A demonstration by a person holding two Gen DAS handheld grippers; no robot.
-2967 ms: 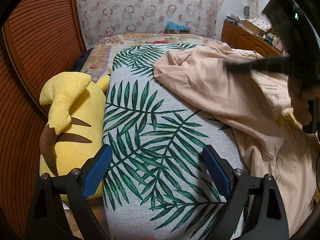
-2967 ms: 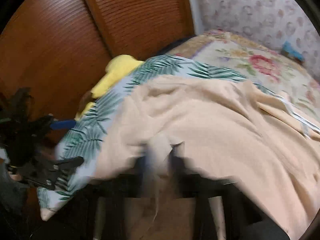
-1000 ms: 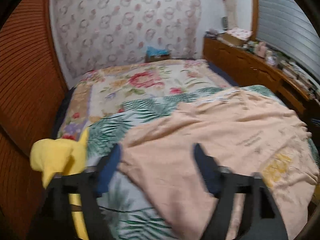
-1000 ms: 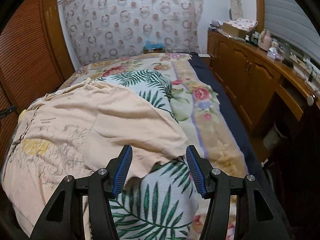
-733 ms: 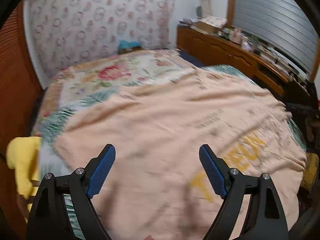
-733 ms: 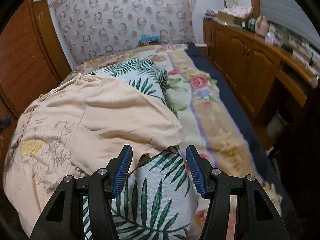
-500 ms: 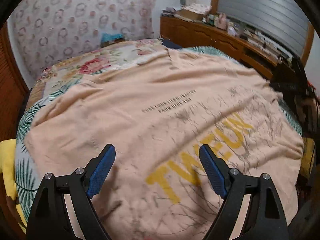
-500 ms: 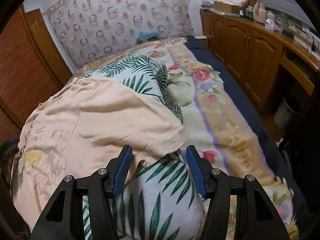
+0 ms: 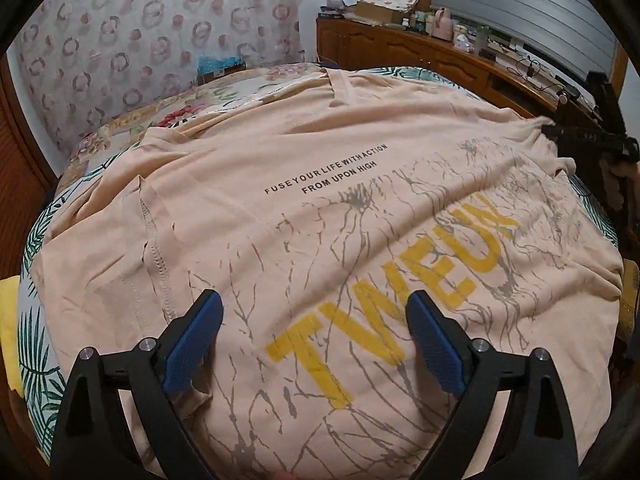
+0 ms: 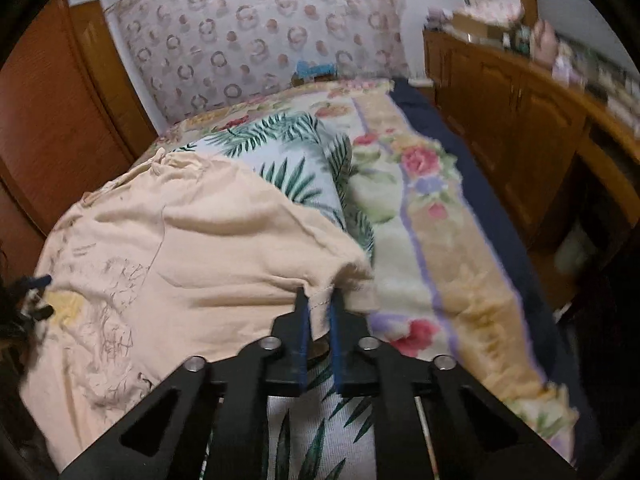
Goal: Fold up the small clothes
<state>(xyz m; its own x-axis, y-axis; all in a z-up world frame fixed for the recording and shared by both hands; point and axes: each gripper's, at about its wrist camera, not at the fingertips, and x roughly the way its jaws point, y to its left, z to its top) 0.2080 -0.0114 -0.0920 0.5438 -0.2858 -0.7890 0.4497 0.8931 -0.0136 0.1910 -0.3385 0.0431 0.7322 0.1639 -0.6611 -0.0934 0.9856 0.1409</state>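
- Right wrist view: your right gripper [image 10: 319, 312] has just closed, pinching the peach T-shirt [image 10: 192, 256] hem at lower centre.
- Your left gripper [image 9: 314, 340], jaws just widened and empty, sits over the shirt's print.

The shirt [image 9: 320, 184] is peach, printed with yellow letters, grey cracks and small black text. The cushion [image 10: 296, 176] under it is pale with green palm leaves. The far blanket [image 10: 432, 216] is cream with pink roses.
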